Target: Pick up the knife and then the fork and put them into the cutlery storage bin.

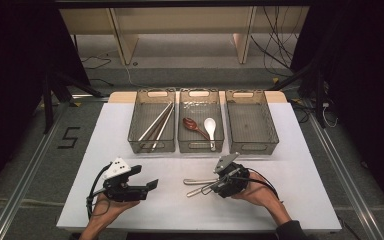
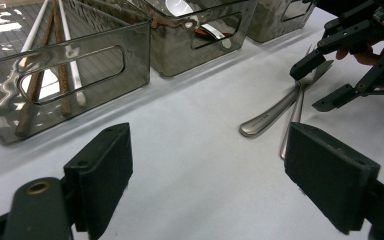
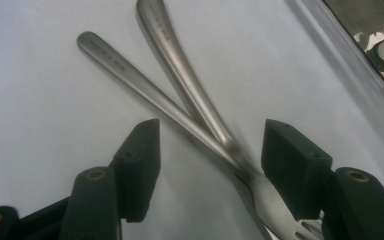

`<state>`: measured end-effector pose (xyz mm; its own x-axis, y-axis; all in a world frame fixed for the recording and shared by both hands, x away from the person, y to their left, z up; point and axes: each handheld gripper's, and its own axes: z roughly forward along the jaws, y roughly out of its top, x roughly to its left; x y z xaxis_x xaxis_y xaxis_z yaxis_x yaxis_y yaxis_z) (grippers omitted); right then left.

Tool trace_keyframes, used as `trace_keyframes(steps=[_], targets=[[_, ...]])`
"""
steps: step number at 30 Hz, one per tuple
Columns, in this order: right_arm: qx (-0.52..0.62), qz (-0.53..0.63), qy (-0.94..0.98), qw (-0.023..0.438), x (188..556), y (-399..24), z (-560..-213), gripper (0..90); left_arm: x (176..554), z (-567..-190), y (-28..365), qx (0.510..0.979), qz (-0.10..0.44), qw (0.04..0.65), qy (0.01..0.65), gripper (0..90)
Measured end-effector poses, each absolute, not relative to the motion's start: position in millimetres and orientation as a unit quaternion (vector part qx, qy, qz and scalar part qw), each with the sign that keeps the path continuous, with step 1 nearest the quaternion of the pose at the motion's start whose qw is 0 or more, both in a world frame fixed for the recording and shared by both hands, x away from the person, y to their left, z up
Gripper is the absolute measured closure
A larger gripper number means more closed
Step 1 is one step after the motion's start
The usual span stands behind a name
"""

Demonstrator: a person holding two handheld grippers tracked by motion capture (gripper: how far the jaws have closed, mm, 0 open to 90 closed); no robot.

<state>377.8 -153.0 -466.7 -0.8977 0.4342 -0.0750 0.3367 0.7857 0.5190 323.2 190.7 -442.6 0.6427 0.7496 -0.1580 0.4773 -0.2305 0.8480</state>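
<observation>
Sorting cutlery into bins, approx. two-thirds through by my read. Three smoky see-through plastic bins sit in a row at the far side of the white table (image 1: 130, 200). Left bin (image 1: 151, 120) already has long pale and brown chopsticks (image 1: 156, 125); middle bin (image 1: 200, 120) has a dark red-brown spoon (image 1: 190, 124) and a white ceramic spoon (image 1: 210, 129); right bin (image 1: 251, 120) w/ nothing in it yet.

Still out: two brushed-steel forks (image 3: 180, 105), crossed over each other on the table, near side, right of centre, handles pointing left.

Right gripper (image 3: 207, 167) is over them at the neck end, jaws spread w/ both forks between the pads, pads not yet pressing, so no pinch yet. Left gripper (image 2: 207, 175) rests near left, jaws spread wide, nothing between them.

Left to do, I'd guess: pinch a fork, lift, drop in the right bin, then repeat for the 2nd.
</observation>
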Motion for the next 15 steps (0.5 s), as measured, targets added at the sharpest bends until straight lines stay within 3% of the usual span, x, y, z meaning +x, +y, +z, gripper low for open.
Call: trace_keyframes(steps=[10, 15], targets=[[0.196, 0.242, 0.945, 0.096, 379.4, -151.8, -470.8, 47.9, 322.6, -443.1, 189.3, 0.775, 0.145, 0.473, 0.393, 18.9], [0.196, 0.220, 0.950, 0.098, 378.9, -150.0, -467.9, 55.9, 322.3, -443.2, 188.9, 0.775, 0.144, 0.472, 0.394, 18.9]])
